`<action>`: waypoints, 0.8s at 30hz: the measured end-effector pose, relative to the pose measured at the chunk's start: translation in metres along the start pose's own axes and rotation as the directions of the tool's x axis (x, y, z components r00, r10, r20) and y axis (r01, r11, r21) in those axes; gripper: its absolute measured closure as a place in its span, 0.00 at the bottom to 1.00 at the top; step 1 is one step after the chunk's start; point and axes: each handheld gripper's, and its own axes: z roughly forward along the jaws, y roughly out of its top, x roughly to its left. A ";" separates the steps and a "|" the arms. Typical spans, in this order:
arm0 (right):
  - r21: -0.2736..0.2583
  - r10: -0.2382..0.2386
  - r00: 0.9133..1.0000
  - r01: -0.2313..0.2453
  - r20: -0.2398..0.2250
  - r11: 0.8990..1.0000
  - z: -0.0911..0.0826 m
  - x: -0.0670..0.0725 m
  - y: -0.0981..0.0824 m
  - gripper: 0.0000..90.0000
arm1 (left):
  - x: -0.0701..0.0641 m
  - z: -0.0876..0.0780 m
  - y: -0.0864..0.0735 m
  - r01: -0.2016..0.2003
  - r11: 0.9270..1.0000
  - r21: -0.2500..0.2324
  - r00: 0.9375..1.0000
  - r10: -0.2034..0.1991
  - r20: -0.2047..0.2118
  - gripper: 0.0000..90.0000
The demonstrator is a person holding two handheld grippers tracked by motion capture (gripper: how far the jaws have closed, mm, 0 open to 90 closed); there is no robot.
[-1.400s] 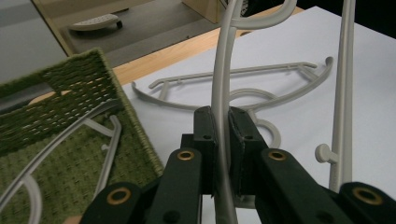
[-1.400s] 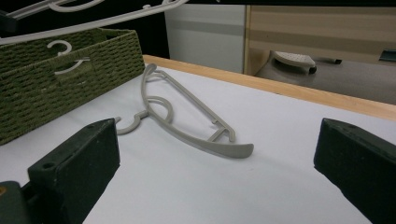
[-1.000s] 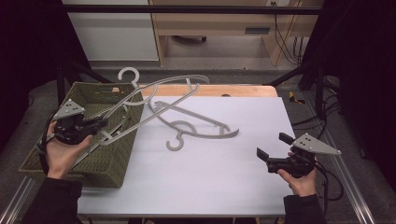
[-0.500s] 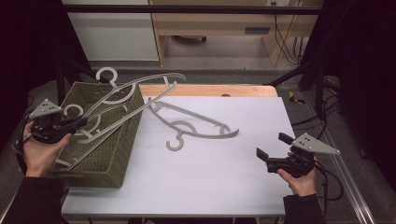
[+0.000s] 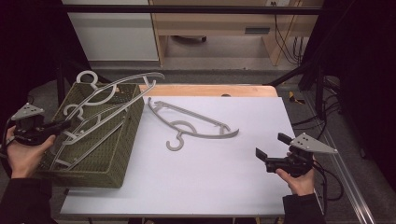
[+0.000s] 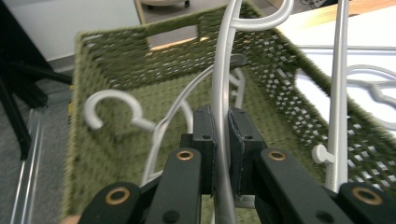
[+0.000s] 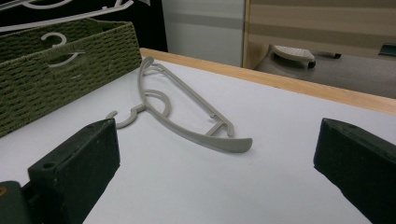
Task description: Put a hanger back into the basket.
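Shifted leftward since the earlier frames: left gripper, the grey hanger it holds, and the green woven basket, now nearer the table's left edge and overhanging it at the near corner. Unmoved: right gripper and the hanger on the table.

Clamped tight on the held hanger's thin grey bar, seen in the left gripper view with the pads pressing it from both sides just above the basket's interior. Raised and tilted, with its hook poking beyond the basket's far left corner and its far end reaching past the far rim toward the table's back edge. More hangers lying inside the basket, among them a pale hook against the woven wall; exact count hard to tell.

Wide open and empty, resting low at the table's near right, held in the person's right hand; jaws well apart in the right gripper view, framing the lone hanger. Flat on the white surface near the middle, just right of the basket and apart from it, hook pointing toward the near side.
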 end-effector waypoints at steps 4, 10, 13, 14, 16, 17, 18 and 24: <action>0.003 0.001 1.000 -0.001 0.003 1.000 0.001 0.000 -0.001 0.01 | 0.010 -0.003 -0.006 0.013 1.000 0.008 1.000 -0.013 -0.017 0.92; 0.008 0.003 1.000 -0.003 0.003 1.000 0.002 0.000 -0.001 0.01 | 0.023 -0.008 -0.015 0.037 0.999 0.014 0.999 -0.037 -0.039 0.92; 0.008 0.003 1.000 -0.003 0.003 1.000 0.002 0.000 -0.001 0.01 | 0.028 -0.009 -0.018 0.036 0.999 0.030 0.998 -0.035 -0.048 0.92; 0.007 0.003 1.000 -0.003 0.003 1.000 0.002 0.000 -0.001 0.01 | 0.029 -0.010 -0.020 0.033 0.999 0.037 0.998 -0.030 -0.056 0.92; 0.006 0.003 1.000 -0.003 0.004 1.000 0.002 0.000 -0.001 0.01 | 0.032 -0.011 -0.023 0.034 0.998 0.045 0.997 -0.031 -0.066 0.92; 0.006 0.003 1.000 -0.003 0.004 1.000 0.002 0.000 -0.001 0.01 | 0.033 -0.011 -0.024 0.034 0.998 0.048 0.997 -0.031 -0.069 0.92; 0.006 0.004 1.000 -0.004 0.004 1.000 0.002 0.000 -0.001 0.01 | 0.035 -0.012 -0.025 0.041 0.998 0.048 0.997 -0.037 -0.074 0.92; 0.008 0.003 1.000 -0.003 0.004 1.000 0.002 0.000 -0.001 0.01 | 0.045 -0.015 -0.033 0.053 0.997 0.064 0.994 -0.047 -0.097 0.92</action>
